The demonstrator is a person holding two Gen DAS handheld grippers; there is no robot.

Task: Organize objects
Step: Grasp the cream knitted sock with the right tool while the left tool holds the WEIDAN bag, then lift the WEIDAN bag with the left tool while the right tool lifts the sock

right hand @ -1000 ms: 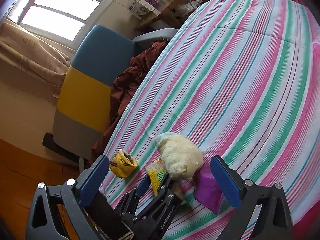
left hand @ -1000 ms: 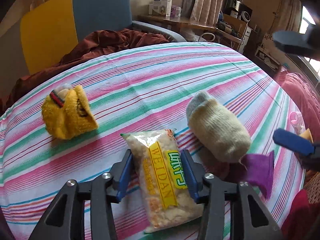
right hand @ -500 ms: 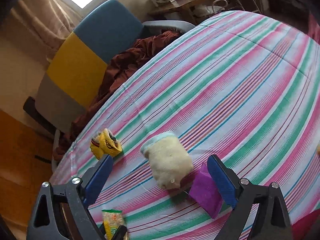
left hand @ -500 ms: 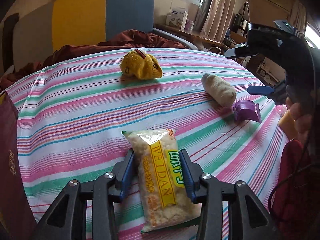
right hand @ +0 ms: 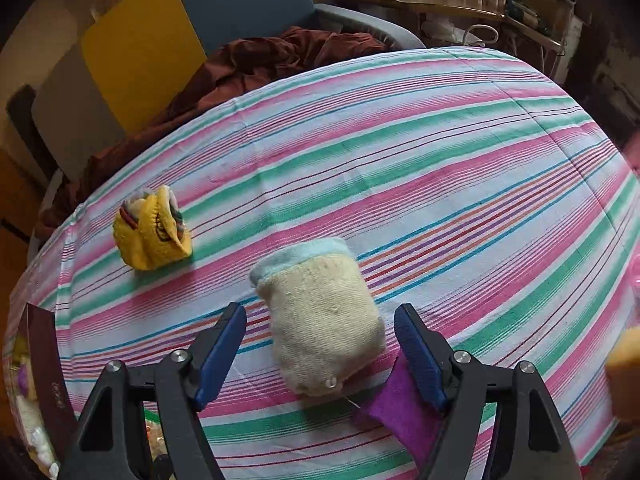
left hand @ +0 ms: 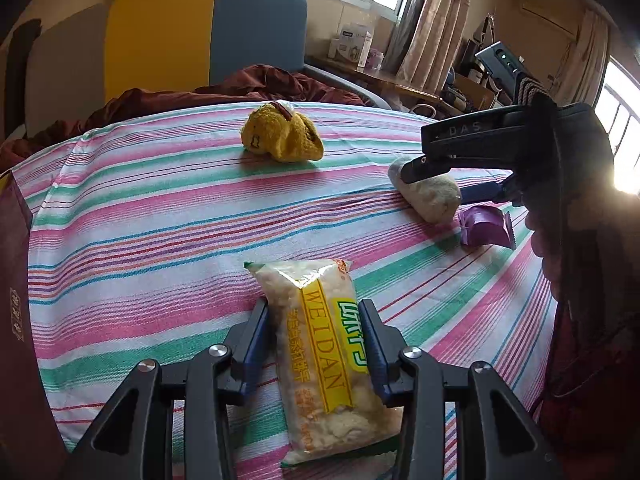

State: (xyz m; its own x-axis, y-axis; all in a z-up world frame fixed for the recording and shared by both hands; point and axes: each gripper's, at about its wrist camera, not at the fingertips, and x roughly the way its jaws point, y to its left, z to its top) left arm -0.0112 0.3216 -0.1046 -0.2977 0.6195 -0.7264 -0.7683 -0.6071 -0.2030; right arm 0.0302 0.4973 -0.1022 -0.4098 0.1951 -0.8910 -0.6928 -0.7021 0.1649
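My left gripper (left hand: 316,320) is shut on a clear snack packet (left hand: 320,344) with a yellow band, held just above the striped tablecloth (left hand: 160,240). A rolled cream sock (right hand: 320,320) with a pale blue cuff lies between the blue pads of my right gripper (right hand: 320,312). Those jaws are closing, with a gap still showing on each side of the roll. In the left wrist view the right gripper (left hand: 436,184) reaches over the cream sock (left hand: 432,200). A purple packet (right hand: 400,404) lies under the right finger. A yellow sock bundle (right hand: 150,232) sits further left.
A dark maroon box (right hand: 44,360) stands at the table's left edge. An orange object (right hand: 624,364) shows at the far right. Behind the table are a yellow and blue chair (left hand: 200,36) draped with maroon cloth (left hand: 260,84), and a cluttered wooden desk (left hand: 400,80).
My left gripper drew back from the socks with the snack packet, then held still. My right gripper rolled, came down over the cream sock, and its jaws narrowed around it.
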